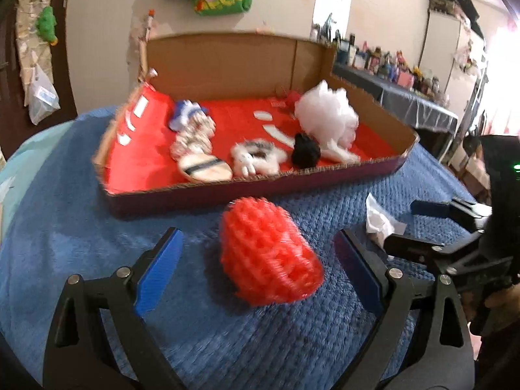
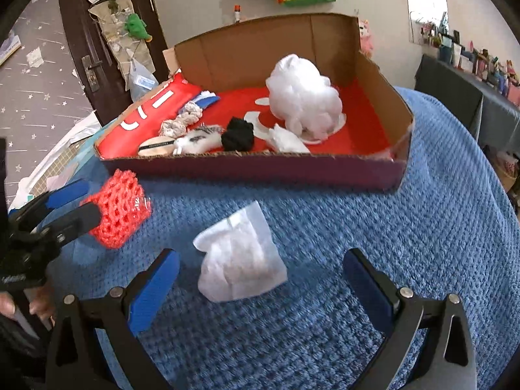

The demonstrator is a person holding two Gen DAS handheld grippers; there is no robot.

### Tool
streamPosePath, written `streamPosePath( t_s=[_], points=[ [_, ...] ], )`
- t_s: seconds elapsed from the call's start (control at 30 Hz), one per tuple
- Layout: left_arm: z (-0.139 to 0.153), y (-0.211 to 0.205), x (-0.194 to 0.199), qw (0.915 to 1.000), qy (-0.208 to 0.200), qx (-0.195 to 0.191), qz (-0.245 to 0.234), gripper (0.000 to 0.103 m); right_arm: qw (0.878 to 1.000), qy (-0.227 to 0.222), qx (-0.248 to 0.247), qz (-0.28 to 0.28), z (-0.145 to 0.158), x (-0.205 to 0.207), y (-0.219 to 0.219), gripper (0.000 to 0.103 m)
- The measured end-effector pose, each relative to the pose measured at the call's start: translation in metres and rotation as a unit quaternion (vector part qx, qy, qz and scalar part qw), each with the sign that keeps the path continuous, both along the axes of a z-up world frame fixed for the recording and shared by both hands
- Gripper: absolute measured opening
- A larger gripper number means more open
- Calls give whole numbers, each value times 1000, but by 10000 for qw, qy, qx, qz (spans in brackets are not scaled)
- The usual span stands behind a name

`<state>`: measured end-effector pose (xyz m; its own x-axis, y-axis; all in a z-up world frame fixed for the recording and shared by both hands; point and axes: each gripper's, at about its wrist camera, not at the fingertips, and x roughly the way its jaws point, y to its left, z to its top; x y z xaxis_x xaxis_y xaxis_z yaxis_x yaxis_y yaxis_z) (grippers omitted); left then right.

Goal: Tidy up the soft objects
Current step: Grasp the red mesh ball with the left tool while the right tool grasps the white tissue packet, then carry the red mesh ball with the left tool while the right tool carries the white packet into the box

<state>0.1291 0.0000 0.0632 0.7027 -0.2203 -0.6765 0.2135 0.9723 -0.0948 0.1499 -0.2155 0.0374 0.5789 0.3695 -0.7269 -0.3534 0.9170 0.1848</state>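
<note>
**Clerk:** Lower left of the left wrist view, item one: left gripper, jaws spread wide, released, nothing clamped. Its blue pads stand on either side of a red mesh sleeve, which lies between them on the blue blanket; neither pad touches it.

**Checker:** And further right in that view?

**Clerk:** Item two, right edge: right gripper, seen from the side, beside a white pouch on the blanket. Item three, upper middle: a cardboard box with a red lining, sitting on the blanket just past the sleeve.

**Checker:** Box contents, left to right?

**Clerk:** A blue and white knotted rope toy; a beige pad with a dark stripe; a white and grey fluffy toy; a black ball of yarn; a large white puff.

**Checker:** Right wrist view?

**Clerk:** Left edge: the left gripper, pads either side of the red mesh sleeve. Bottom middle: the right gripper, jaws wide apart, released, holding nothing. The white pouch lies on the blanket between its pads, clear of both. Upper middle: the box, the white puff toward its right end.
</note>
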Motion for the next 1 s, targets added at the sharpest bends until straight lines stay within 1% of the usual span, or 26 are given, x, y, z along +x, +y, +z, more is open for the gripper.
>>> streamPosePath(
  t_s=[0.1, 0.23, 0.27, 0.3, 0.33, 0.37, 0.4, 0.43, 0.47, 0.5, 0.53, 0.57, 0.7, 0.77, 0.83, 0.9, 1.0],
  points=[
    [-8, -3, 5, 9999, 149, 12, -17, 95, 9999, 51, 0, 87, -3, 1, -2, 103],
    [-16, 1, 9, 9995, 308, 30, 43, 92, 9996, 48, -41, 270, -4, 1, 4, 94],
    [-17, 2, 11, 9994, 330, 26, 57, 85, 9994, 51, -105, 318, -4, 1, 8, 92],
    [-19, 4, 12, 9992, 385, 12, 42, 72, 9993, 51, -153, 347, -5, 2, 11, 91],
    [-21, 5, 14, 9989, 463, -39, -4, 64, 9988, 47, -241, 413, -6, 3, 16, 88],
    [-23, 5, 14, 9986, 521, -112, -63, 54, 9986, 41, -292, 444, -7, 4, 19, 84],
    [-23, 6, 14, 9985, 518, -175, -95, 54, 9982, 26, -356, 475, -8, 4, 22, 82],
    [-22, 5, 14, 9986, 484, -173, -106, 52, 9978, -7, -414, 511, -8, 3, 25, 72],
    [-19, 4, 12, 9987, 422, -212, -184, 50, 9976, -25, -428, 536, -8, 3, 27, 59],
    [-17, 4, 10, 9987, 375, -245, -240, 50, 9973, -71, -429, 589, -7, 1, 28, 52],
    [-13, 3, 8, 9988, 304, -231, -294, 49, 9972, -122, -357, 647, -5, 0, 27, 39],
    [-11, 3, 6, 9990, 254, -208, -313, 49, 9971, -158, -304, 676, -3, -1, 27, 31],
    [2, 2, 1, 9989, 76, -214, -411, 49, 9972, -357, -73, 650, 9, -5, 22, 30],
    [7, 3, 0, 9987, 59, -242, -446, 49, 9971, -375, 39, 664, 15, -5, 21, 29],
    [13, 4, 2, 9984, 37, -274, -490, 49, 9968, -454, 45, 661, 20, -6, 23, 29],
    [25, 6, 8, 9982, -36, -271, -537, 49, 9962, -461, 119, 724, 25, -5, 25, 29],
    [43, 8, 27, 9971, -129, -283, -693, 49, 9945, -578, 260, 834, 45, 1, 26, 29]
  ],
)
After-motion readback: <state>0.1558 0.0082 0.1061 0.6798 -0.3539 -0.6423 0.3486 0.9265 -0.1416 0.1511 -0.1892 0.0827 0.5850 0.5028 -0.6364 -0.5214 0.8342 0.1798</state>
